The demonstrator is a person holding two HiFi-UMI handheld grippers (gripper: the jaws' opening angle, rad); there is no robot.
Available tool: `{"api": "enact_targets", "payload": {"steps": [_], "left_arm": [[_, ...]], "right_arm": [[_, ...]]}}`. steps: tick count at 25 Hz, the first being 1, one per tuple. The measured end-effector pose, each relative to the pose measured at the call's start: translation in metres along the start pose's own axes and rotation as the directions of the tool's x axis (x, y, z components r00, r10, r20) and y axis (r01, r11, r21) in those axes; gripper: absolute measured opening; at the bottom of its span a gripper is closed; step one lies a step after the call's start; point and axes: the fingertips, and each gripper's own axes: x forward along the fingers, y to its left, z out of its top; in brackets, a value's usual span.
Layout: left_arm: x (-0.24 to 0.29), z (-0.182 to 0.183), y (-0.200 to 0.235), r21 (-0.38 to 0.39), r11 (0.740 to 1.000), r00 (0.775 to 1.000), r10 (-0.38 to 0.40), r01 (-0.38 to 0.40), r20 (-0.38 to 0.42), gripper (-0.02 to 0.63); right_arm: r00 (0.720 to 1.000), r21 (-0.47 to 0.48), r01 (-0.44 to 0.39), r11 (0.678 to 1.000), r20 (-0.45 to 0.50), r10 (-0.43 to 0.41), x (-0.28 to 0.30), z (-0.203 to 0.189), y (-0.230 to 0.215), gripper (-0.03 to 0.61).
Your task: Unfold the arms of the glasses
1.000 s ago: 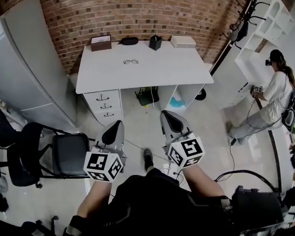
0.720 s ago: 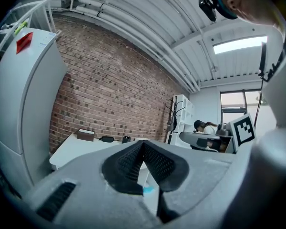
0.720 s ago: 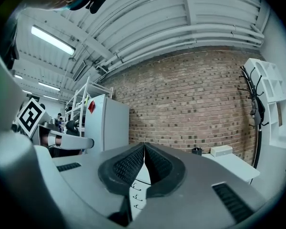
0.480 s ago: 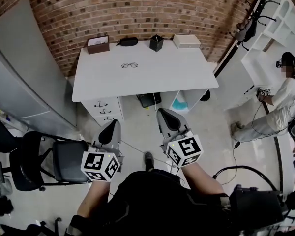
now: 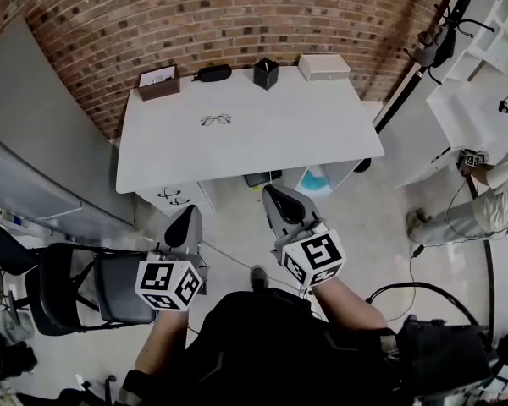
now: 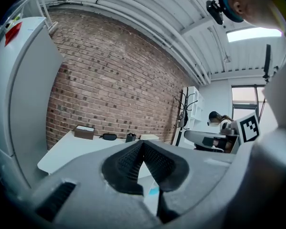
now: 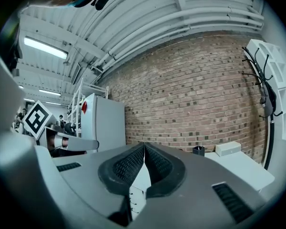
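Approach step: left tool (image 5: pixel 184 223) and right tool (image 5: pixel 281 201), clenched empty, hang well short of the glasses (image 5: pixel 216 120) on the desk (image 5: pixel 296 129); next, reach and open.

glasses (image 5: pixel 216 120): too small, arms unclear | person (image 5: pixel 501 184): cut by right edge

Glasses (image 5: pixel 216 120), perhaps folded, on white desk (image 5: pixel 305 129) before brick wall (image 5: pixel 237 19).

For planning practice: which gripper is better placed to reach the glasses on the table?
Left, narrowly: the left gripper lines up almost under the glasses, the right gripper sits further to their right. Both are shut, empty and short of the table.
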Motion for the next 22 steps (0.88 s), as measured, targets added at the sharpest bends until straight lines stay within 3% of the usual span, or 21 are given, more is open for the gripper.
{"api": "enact_targets", "payload": {"steps": [4, 9, 22], "left_arm": [[0.039, 0.002, -0.01, 0.002, 1.0, 1.0, -0.002, 0.002, -0.016, 0.008], [0.072, 0.003, -0.016, -0.006, 1.0, 1.0, 0.017, -0.017, -0.024, 0.008], [0.129, 0.005, 0.025, 0.007, 0.999, 0.997, 0.042, -0.042, -0.067, 0.008]], "right_arm": [[0.999, 0.001, -0.042, 0.999, 0.0, 0.042, 0.011, -0.001, -0.031, 0.009], [0.999, -0.064, -0.033, 0.997, 0.014, 0.034, 0.022, 0.0, -0.061, 0.009], [0.999, -0.006, -0.041, 0.999, -0.007, 0.041, 0.084, -0.011, -0.092, 0.009]]}}
